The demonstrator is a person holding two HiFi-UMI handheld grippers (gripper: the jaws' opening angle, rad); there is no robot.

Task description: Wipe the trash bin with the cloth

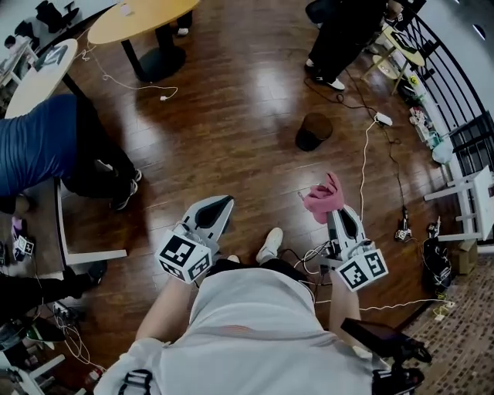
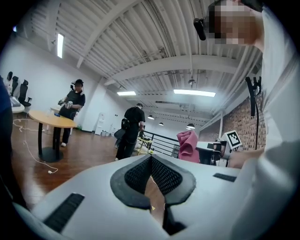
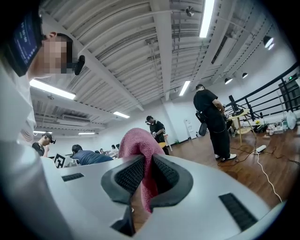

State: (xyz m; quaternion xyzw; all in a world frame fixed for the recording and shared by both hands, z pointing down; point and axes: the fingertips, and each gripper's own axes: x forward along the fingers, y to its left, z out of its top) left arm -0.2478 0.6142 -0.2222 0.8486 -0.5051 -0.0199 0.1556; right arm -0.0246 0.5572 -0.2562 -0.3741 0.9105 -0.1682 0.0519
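Observation:
The trash bin (image 1: pixel 312 131) is a small dark round can standing on the wood floor, well ahead of both grippers. My right gripper (image 1: pixel 333 210) is shut on a pink cloth (image 1: pixel 324 197) that bunches up above its jaws. In the right gripper view the cloth (image 3: pixel 136 143) is pinched between the black pads (image 3: pixel 166 176) of the right gripper (image 3: pixel 146 161). My left gripper (image 1: pixel 218 207) is held level beside it, jaws together and empty. In the left gripper view its tips meet (image 2: pixel 150 159), and the cloth (image 2: pixel 188 146) shows off to the right.
A white cable (image 1: pixel 363 170) and a power strip (image 1: pixel 384 119) lie right of the bin. A person in black (image 1: pixel 343 31) stands beyond it. A round wooden table (image 1: pixel 139 19) is far left, a seated person in blue (image 1: pixel 38 143) at left, a black railing (image 1: pixel 455 69) at right.

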